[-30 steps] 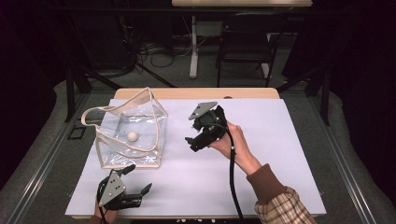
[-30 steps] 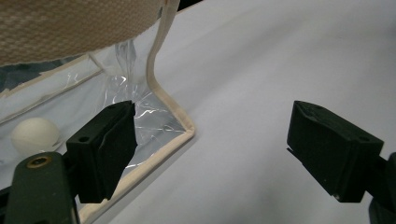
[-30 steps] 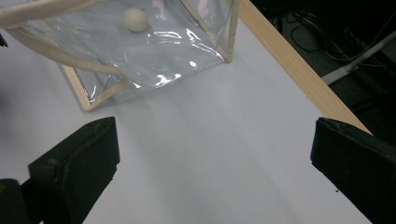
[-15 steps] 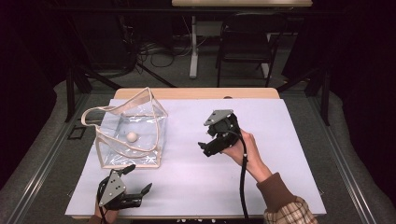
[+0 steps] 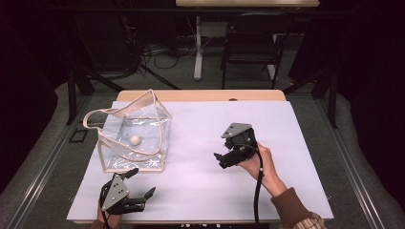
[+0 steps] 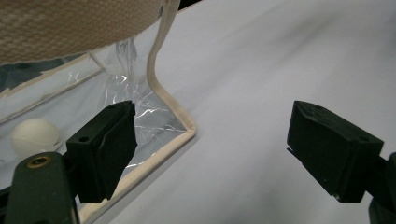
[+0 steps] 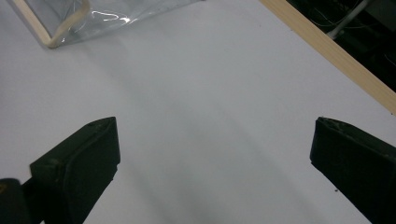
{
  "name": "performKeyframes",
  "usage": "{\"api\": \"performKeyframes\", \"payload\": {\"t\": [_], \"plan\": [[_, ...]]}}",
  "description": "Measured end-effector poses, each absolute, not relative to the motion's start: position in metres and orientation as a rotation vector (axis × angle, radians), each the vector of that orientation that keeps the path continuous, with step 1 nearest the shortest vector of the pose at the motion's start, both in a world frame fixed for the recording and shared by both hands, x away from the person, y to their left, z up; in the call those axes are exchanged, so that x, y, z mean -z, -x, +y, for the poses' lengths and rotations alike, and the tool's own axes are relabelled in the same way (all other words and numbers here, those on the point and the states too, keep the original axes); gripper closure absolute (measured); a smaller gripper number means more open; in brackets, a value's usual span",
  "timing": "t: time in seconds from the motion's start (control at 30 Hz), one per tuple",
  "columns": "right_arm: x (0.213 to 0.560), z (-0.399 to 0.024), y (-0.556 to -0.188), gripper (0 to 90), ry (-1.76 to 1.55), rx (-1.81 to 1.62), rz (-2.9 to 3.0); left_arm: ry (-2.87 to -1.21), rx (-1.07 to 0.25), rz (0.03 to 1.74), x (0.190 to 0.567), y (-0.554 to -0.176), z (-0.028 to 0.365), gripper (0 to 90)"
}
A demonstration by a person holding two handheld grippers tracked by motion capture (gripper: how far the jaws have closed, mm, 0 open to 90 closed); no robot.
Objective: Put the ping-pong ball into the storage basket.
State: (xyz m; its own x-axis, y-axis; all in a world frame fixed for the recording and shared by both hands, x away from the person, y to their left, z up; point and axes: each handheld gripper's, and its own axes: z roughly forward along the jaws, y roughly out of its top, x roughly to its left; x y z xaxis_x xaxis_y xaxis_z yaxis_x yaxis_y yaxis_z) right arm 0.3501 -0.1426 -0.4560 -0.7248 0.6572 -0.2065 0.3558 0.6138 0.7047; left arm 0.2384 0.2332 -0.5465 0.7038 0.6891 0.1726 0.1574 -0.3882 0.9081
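One small white ball (image 5: 135,139) lies inside a clear plastic bag with beige trim (image 5: 143,143). Both claws gape wide and empty: left claw (image 5: 142,183) near the bag's corner, right claw (image 5: 219,161) well apart.

White table cover (image 5: 200,143), wooden table edge (image 5: 200,95), dark chair (image 5: 248,47), floor cables (image 5: 157,50)

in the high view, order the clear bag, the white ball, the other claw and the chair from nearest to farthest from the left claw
From the left claw:
1. Clear bag, its near corner just ahead of the claw.
2. White ball, inside the bag.
3. Right claw, off to the right over the white sheet.
4. Chair, beyond the table's far edge.
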Motion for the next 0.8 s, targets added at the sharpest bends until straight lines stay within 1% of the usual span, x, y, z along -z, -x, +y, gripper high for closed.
{"api": "performKeyframes", "payload": {"t": [0.27,0.8], "plan": [[0.467,-0.162,-0.341,1.9,-0.847,-0.933,2.357,-1.917,-0.672,0.655,0.546,-0.238,0.233,16.0],[0.491,-0.186,-0.324,2.1,-0.9,-0.932,2.332,-1.917,-0.67,0.661,0.547,-0.238,0.233,16.0]]}}
